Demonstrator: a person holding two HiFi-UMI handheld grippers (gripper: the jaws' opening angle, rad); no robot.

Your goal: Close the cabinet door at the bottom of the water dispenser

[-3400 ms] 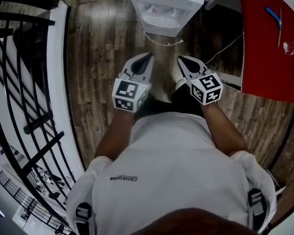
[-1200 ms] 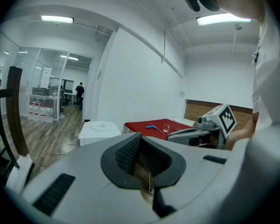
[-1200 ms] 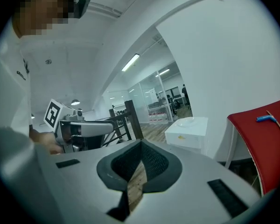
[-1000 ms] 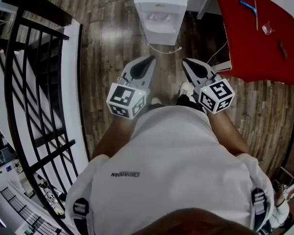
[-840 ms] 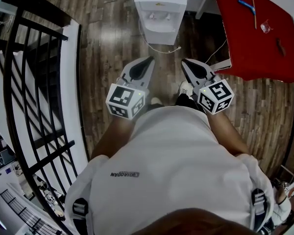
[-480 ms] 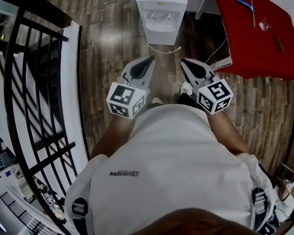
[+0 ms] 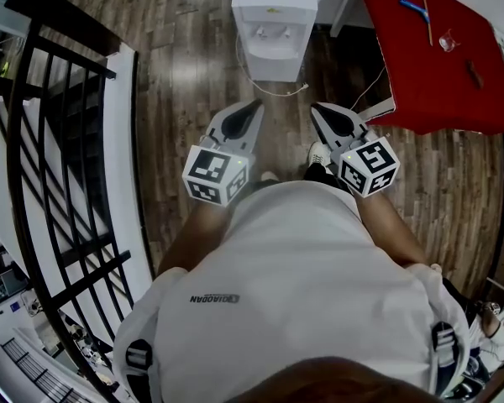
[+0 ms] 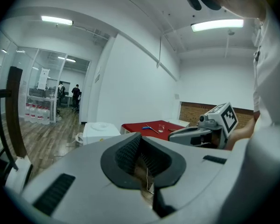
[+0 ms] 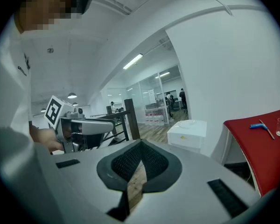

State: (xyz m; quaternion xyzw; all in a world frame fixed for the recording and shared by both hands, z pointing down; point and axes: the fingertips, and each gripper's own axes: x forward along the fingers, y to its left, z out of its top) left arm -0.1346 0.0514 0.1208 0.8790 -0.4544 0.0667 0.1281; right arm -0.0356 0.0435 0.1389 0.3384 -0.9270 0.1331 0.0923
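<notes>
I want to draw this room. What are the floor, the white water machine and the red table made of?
Floor: looks like brown wood planks, with visible seams and grain, slightly shiny where light reflects.
Water dispenser: probably smooth white plastic, with rounded moulded edges.
Red table top: flat, even red; a cloth cover or a painted board, I can't tell which.

Water dispenser (image 7: 274, 25), top centre: top cut by frame edge, bottom door out of sight. Bits (image 7: 413, 7) on red table (image 7: 420, 74), upper right: too small to tell.
</notes>
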